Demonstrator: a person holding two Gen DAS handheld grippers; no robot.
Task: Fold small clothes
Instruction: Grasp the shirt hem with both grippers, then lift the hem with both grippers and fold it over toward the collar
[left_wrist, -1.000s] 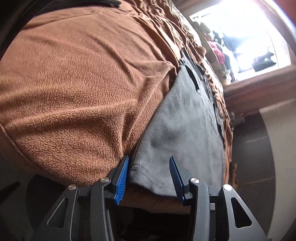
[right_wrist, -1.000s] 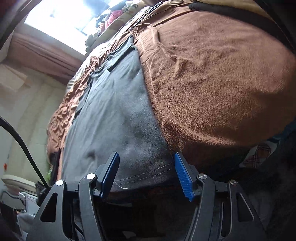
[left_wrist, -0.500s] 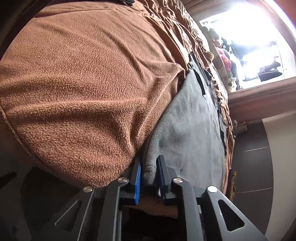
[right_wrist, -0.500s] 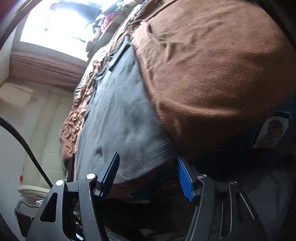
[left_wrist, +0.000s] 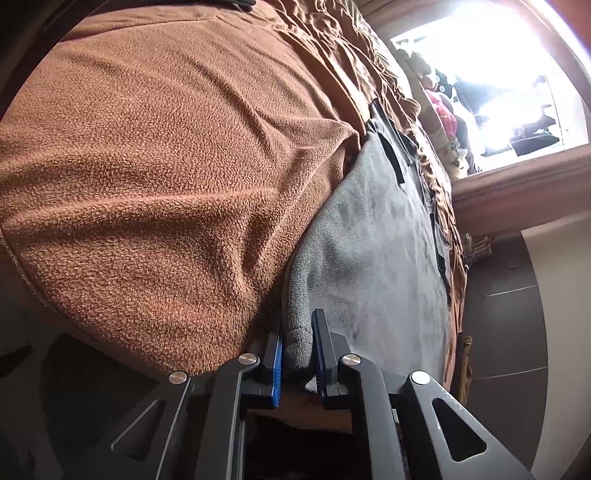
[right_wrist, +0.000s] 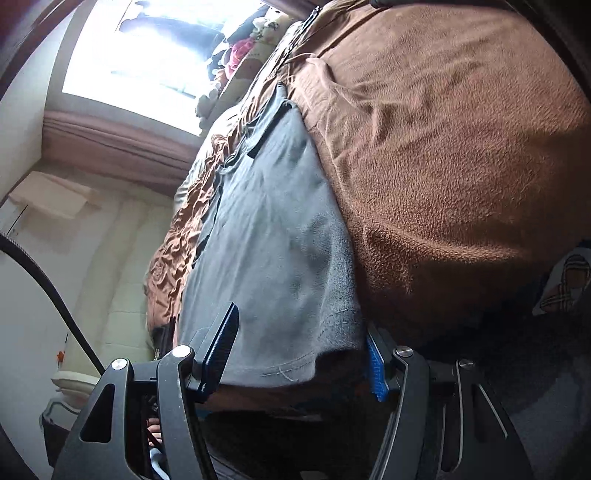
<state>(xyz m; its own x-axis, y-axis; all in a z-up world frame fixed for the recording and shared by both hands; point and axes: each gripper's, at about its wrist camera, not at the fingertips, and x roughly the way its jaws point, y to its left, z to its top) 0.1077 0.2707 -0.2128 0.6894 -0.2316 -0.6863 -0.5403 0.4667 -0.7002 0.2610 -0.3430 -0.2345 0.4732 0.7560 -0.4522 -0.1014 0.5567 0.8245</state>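
Observation:
A grey garment (left_wrist: 373, 236) lies flat along the edge of a bed covered by a brown fleece blanket (left_wrist: 166, 177). In the left wrist view my left gripper (left_wrist: 297, 332) is shut on the garment's near corner, which bunches up between the blue pads. The right wrist view shows the same grey garment (right_wrist: 273, 229) with its stitched hem hanging at the bed's near edge. My right gripper (right_wrist: 299, 332) stands open, its fingers on either side of that hem corner, pads not pressing on it.
Brown rumpled bedding (right_wrist: 173, 266) continues past the garment. A bright window (left_wrist: 487, 74) with soft toys (left_wrist: 443, 118) on its sill lies at the far end. A black cable (right_wrist: 48, 280) curves at the left of the right wrist view. Dark tiled floor (left_wrist: 502, 321) borders the bed.
My left gripper has shut on the grey garment's corner, which now bunches between its pads. My right gripper has sunk a little and tilted, still open around the hem.

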